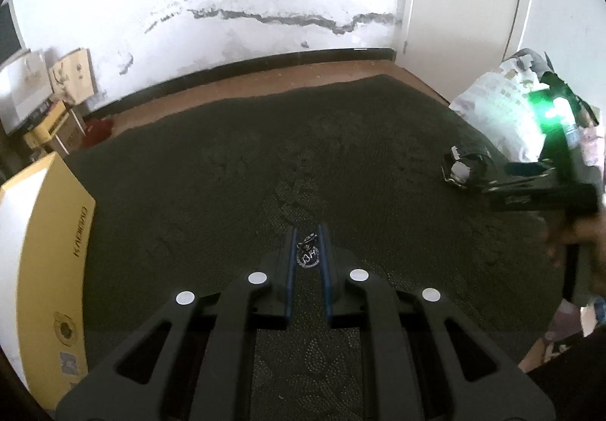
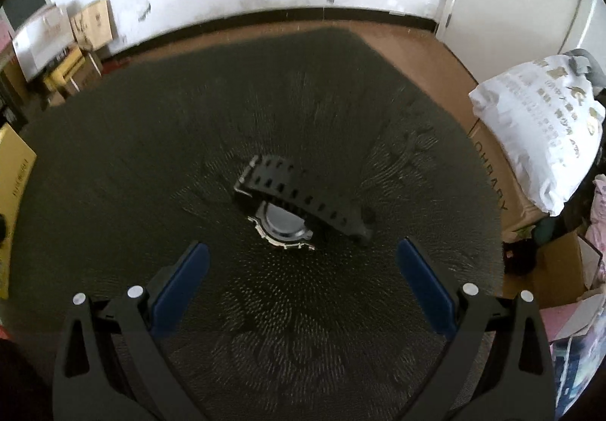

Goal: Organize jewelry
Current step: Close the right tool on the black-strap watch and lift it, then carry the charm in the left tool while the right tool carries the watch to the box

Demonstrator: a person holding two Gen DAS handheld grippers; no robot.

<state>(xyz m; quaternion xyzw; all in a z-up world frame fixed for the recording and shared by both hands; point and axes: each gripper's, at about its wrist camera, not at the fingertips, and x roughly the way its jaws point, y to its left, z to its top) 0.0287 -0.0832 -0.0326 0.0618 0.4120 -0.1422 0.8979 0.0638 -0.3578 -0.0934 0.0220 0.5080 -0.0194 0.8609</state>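
Silver glints between my left gripper (image 1: 307, 243) fingers: a small pendant (image 1: 308, 257) on a bit of chain, caught at the tips, the blue pads drawn narrow on either side of it. It seems to be pinched and carried above the dark green mat (image 1: 227, 163), though the view is too dim to be sure it is clear of the cloth.

My right gripper (image 2: 303, 258) stands wide and holds nothing, hovering over the mat just short of a black watch (image 2: 299, 201), which lies on its side with the perforated strap curled over the pale case back.

I judge the step in hand to be gathering the pieces: pendant taken, watch next. The right fingers must drop lower, straddle the strap or case squarely, and pinch firmly, since the curled strap may roll away.
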